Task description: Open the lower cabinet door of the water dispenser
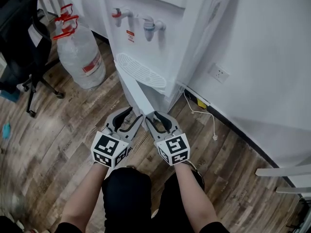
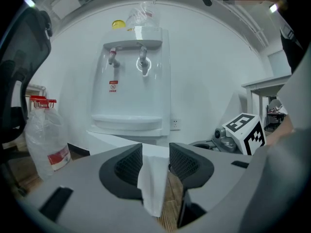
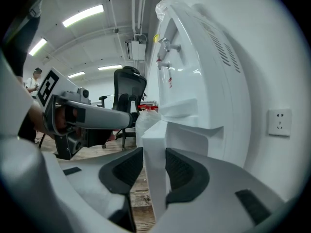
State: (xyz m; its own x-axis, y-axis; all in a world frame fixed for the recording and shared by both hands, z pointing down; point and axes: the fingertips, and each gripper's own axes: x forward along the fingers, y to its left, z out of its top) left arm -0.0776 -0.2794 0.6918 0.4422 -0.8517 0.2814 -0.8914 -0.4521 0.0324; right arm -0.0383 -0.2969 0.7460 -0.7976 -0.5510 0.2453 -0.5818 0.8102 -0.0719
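L gripper [image 2: 155, 150]: jaws about half apart. The door [image 2: 152, 178] edge stands btwn them, against the L pad w/ a gap of floor showing at the R pad, so no squeeze. R gripper [image 3: 154, 152]: jaws also apart, straddling the same door edge. Both pads sit close to its faces, no clear clamp. Each gripper carries a black-and-white marker cube. In head view the two sit side by side, nearly touching, low in front of the dispenser [image 1: 163, 38].

Door is swung out toward the person and seen edge-on from above as a white blade running from under the drip tray [image 1: 141, 73] down to the jaw tips. Cabinet inside isn't visible from any view.

Dispenser: white, w/ two taps, a red tap [image 1: 116, 13] and a blue tap [image 1: 149, 28]. A small red sticker [image 1: 130, 33] sits btwn them, print too small to read. In L gripper view a crumpled clear bag [image 2: 142, 14] and a yellow item [image 2: 118, 24] lie on its top.

Left of it on the wood floor [image 1: 63, 130] stands a big clear jug [image 1: 80, 57] w/ red handle and cap and a red-and-white label, text unreadable. Can't tell if there's water in it. A black chair [image 1: 24, 47] stands beside the jug.

Right side: wall socket [image 1: 219, 73], and a thin white cable [image 1: 206, 114] trailing to the floor.
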